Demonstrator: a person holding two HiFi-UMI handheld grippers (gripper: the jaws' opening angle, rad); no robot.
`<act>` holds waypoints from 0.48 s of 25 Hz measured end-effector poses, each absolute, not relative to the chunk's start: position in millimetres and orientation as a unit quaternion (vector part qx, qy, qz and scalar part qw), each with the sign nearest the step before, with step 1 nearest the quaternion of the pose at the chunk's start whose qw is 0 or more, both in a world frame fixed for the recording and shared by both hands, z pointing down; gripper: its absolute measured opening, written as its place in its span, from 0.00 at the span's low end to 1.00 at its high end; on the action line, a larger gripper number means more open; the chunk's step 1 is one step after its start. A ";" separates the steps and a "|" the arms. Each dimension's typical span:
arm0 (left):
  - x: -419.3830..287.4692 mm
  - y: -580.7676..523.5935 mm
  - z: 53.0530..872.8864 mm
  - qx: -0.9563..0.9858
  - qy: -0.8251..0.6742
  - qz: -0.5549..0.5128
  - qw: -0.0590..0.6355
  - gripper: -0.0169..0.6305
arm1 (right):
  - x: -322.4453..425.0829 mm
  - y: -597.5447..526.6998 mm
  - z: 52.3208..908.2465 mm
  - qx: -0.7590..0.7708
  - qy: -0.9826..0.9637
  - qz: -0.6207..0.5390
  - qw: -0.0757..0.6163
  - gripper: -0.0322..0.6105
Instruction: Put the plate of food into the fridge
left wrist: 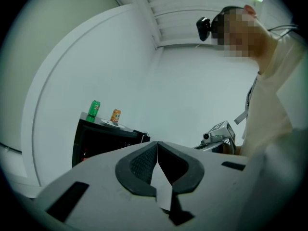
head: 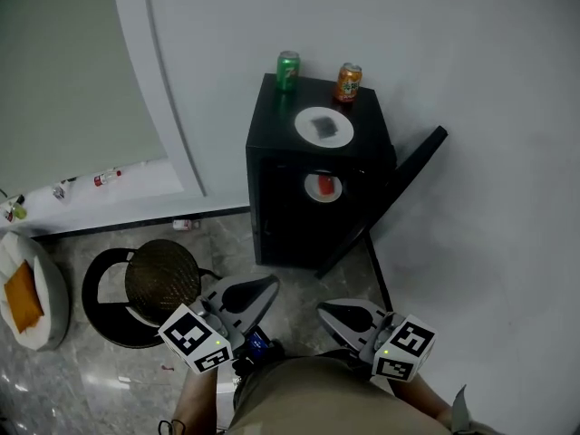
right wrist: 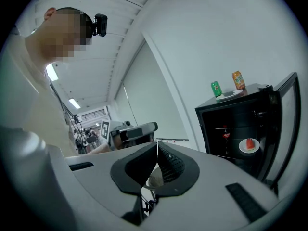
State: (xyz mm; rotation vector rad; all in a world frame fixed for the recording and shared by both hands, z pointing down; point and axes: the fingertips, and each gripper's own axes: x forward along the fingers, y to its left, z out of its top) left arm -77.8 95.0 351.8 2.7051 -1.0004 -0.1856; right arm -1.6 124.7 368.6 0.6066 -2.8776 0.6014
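A black mini fridge (head: 272, 198) stands against the white wall with its door (head: 408, 175) swung open to the right. Inside, on a shelf, sits a white plate with red food (head: 323, 187); the right gripper view shows this plate of food (right wrist: 249, 145) too. On the fridge top are another white plate (head: 323, 126), a green can (head: 287, 69) and an orange can (head: 348, 82). Both grippers hang low in front of the person, well short of the fridge. My left gripper (head: 269, 285) is shut and empty, and so is my right gripper (head: 324, 310). Their closed tips show in the gripper views (left wrist: 157, 146) (right wrist: 157, 146).
A round black stool (head: 145, 288) stands on the marble floor left of the grippers. Further left lies a white cushion with something orange on it (head: 32, 297). Small bottles (head: 107, 178) sit on the low white ledge at the wall.
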 end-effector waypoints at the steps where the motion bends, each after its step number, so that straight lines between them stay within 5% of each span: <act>1: -79.9 92.6 352.1 0.929 -0.341 -0.066 0.125 0.04 | -5.5 123.7 369.8 0.204 -0.956 0.199 0.072 0.08; 12: -75.6 66.0 359.2 0.931 -0.337 -0.051 0.133 0.04 | -10.7 92.1 377.2 0.216 -0.948 0.222 0.070 0.08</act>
